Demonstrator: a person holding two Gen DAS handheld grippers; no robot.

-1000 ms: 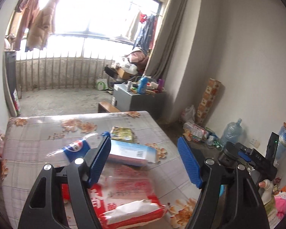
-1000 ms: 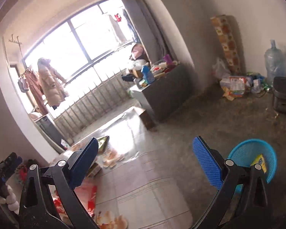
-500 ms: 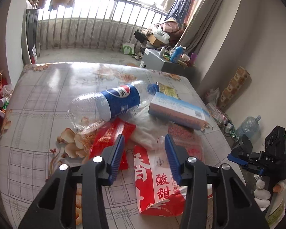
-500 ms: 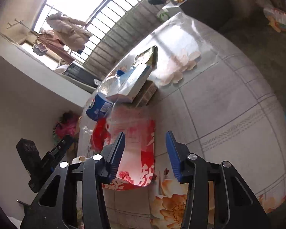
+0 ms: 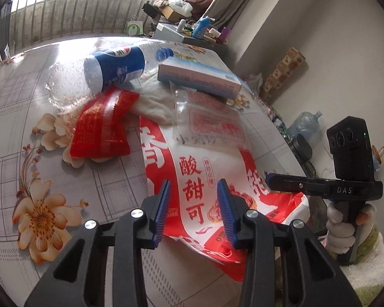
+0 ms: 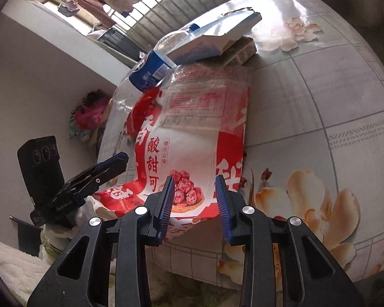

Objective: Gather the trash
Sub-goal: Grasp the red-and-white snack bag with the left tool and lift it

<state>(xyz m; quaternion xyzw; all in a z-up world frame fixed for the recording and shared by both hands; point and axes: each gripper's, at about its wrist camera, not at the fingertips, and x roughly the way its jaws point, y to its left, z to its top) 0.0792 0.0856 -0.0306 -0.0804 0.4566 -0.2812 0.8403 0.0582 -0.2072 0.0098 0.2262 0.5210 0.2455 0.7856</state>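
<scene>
On the table (image 5: 10, 117), bottle (image 5: 115, 67), small red packet (image 5: 102, 125), big snack bag (image 5: 199, 168) and box (image 5: 199, 76) all remain uncollected; left gripper (image 5: 194, 206) and right gripper (image 6: 195, 199) are closing over the bag, seemingly not gripping yet

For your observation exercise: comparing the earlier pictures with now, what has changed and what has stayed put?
Both grippers swung down to the big red snack bag, jaws closing; left gripper and right gripper straddle its near edge, nothing gripped. The bottle and blue box stayed put.
</scene>
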